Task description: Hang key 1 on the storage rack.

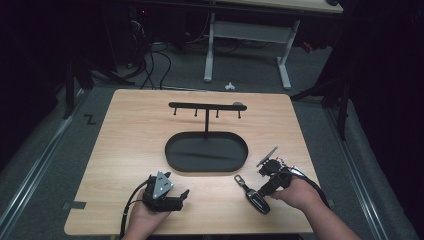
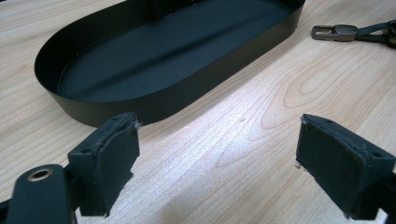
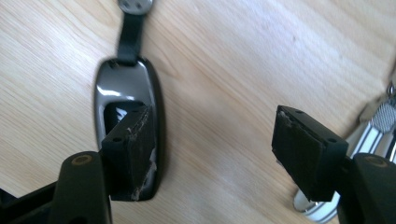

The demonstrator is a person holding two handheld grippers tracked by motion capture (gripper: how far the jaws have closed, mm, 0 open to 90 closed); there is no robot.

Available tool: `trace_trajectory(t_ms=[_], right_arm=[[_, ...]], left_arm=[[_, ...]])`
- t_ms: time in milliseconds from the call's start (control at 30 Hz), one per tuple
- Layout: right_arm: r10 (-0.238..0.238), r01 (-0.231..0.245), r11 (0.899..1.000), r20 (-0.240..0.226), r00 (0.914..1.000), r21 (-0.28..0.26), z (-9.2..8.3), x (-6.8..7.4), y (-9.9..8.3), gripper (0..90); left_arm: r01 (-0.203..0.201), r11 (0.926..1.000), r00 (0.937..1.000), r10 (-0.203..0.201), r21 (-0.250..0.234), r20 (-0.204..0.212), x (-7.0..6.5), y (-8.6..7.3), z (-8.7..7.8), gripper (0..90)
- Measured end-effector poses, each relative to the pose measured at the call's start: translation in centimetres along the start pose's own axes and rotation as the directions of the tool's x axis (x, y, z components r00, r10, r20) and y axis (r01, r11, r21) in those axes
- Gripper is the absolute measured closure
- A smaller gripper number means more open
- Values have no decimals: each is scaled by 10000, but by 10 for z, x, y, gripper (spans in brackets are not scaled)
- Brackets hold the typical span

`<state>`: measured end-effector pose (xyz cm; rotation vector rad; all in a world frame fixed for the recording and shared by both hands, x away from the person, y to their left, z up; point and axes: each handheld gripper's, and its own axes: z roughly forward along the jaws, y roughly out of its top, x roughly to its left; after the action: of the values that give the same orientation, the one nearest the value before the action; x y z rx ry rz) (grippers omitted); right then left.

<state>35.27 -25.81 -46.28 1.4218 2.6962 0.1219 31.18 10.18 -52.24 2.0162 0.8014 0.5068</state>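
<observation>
Nearest the person, the left gripper rests low on the counter with its fingers spread wide and nothing between them, only bare wood grain. Just beyond those fingertips sits the black oval tray, its near wall close ahead.

The right gripper hangs over the counter with its fingers released and apart. The car key fob lies flat on the wood directly under the left-hand finger in the right gripper view, not between the two pads; its short strap and metal clasp run away from the fingertips. Beside the other finger lies a striped metal piece, too cropped to identify.

Farther off, past the tray, a hook rail stands on a post rising from the tray.

The risk, as I judge it: closing now would pinch air or clip the fob's edge and skid it across the smooth wood, since the fob sits off-centre beneath one finger. A glossy, curved shell could also squirt out of a partial grip, and the dangling clasp might snag the tray wall.
</observation>
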Motion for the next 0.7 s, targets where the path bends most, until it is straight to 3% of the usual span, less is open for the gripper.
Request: trace_trajectory(t_ms=[167,267,367,400,467,500,533,567,700], right_arm=[[-197,193,9996,-254,9995,-186,-2,8,12,319],[-325,319,9993,-309,9990,-183,1,16,19,240],[-609,609,9981,-392,9974,-20,7,24,26,231],[-465,469,9989,-477,9978,91,8,26,28,228],[-809,809,9967,-450,9957,-12,12,27,33,230],[-557,562,9984,-470,9973,101,13,29,34,239],[-890,894,9960,-474,9949,50,16,28,37,252],[-522,534,9983,-490,9974,223,17,31,38,264],[-535,548,9979,-392,9978,331,22,31,44,322]], left_arm=[[-23,10000,10000,23,24,43,0,0,1,140],[-62,10000,10000,62,50,60,0,0,1,140],[-79,10000,9999,78,52,75,-1,0,1,141],[-82,10000,9999,82,55,82,-1,0,1,142],[-102,9999,9999,101,77,112,-1,0,1,142],[-112,9999,9999,111,88,119,-1,0,1,143],[-124,9999,9998,123,99,124,-1,0,1,143],[-131,9999,9998,130,100,135,-1,0,1,143],[-153,9998,9997,151,115,171,-1,0,2,143]])
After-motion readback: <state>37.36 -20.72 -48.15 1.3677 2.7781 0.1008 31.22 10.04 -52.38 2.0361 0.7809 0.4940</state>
